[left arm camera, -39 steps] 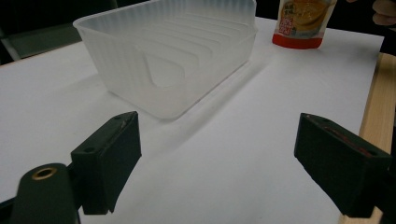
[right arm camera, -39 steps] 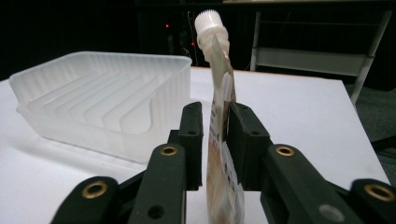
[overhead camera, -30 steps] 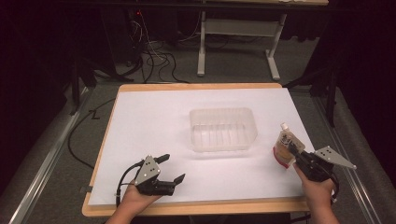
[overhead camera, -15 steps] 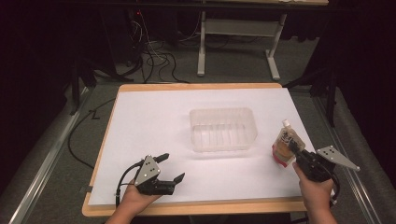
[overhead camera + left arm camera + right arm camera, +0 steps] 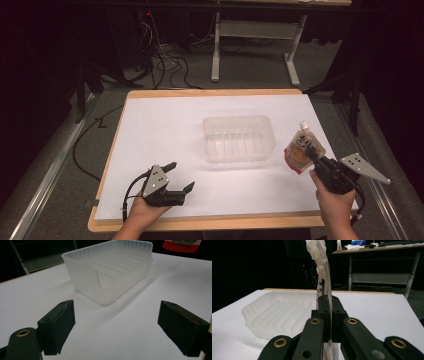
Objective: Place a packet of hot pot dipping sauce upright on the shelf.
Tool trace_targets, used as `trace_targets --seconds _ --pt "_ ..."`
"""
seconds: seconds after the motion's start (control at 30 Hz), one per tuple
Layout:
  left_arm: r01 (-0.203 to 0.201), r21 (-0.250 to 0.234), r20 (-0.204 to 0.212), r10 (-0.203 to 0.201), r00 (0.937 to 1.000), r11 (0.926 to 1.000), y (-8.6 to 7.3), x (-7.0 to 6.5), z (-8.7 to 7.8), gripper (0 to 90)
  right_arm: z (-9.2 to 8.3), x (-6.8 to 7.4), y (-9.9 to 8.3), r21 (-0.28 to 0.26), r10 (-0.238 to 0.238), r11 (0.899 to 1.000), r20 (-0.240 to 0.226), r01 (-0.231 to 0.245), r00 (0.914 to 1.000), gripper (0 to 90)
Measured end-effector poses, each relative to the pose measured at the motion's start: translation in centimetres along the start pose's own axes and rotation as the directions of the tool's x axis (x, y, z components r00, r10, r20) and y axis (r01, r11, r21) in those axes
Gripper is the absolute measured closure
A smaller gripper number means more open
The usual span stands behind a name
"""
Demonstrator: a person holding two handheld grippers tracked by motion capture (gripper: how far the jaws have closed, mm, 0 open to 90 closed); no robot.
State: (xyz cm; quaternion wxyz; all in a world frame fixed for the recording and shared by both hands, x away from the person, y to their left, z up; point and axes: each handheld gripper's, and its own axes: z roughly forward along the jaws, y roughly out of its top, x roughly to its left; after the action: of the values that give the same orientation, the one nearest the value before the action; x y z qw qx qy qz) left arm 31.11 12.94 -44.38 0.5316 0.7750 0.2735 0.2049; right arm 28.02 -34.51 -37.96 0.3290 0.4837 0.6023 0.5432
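Note:
A spouted food pouch (image 5: 302, 150), white with a red bottom, hangs above the table's right side with my right gripper (image 5: 311, 155) shut on its lower edge. In the right gripper view the pouch (image 5: 324, 272) stands edge-on between the closed jaws, its spout end up. A clear ribbed plastic tray (image 5: 238, 138) sits mid-table, left of the pouch, with nothing in it. My left gripper (image 5: 180, 176) rests near the front left edge, open, jaws pointing toward the tray (image 5: 110, 272) with nothing between them.
The white sheet (image 5: 165, 130) covers a wooden tabletop (image 5: 210, 92). Cables (image 5: 165, 60) and a desk frame (image 5: 255, 30) lie on the dark floor beyond the far edge. A rail (image 5: 45, 170) runs along the left side.
My right gripper has lifted the pouch up off the table and carried it slightly toward the tray. The left gripper has stayed put.

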Motion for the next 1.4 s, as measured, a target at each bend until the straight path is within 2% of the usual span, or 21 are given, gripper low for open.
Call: trace_targets --seconds 0.4,0.63,1.03,1.4 --pt "0.001 -0.002 -0.002 -0.001 1.0 1.0 0.0 0.1 -0.1 14.8 0.9 1.4 1.9 -0.024 0.027 0.999 -0.045 -0.028 0.9986 90.0" --pt "-0.004 0.001 0.001 0.004 1.0 1.0 -0.1 0.1 -0.1 14.8 1.9 2.8 2.5 -0.02 0.038 0.999 -0.074 -0.039 0.9965 90.0" --pt "-0.017 0.004 0.009 0.017 0.9998 0.9998 -0.1 0.1 -0.1 14.7 4.5 4.4 1.5 0.041 0.034 0.999 -0.1 -0.03 0.9944 90.0" --pt "-0.023 -0.001 0.014 0.023 0.9996 0.9997 0.0 0.1 -0.2 14.7 6.2 5.2 0.5 0.082 0.037 0.996 -0.087 -0.03 0.9956 90.0"
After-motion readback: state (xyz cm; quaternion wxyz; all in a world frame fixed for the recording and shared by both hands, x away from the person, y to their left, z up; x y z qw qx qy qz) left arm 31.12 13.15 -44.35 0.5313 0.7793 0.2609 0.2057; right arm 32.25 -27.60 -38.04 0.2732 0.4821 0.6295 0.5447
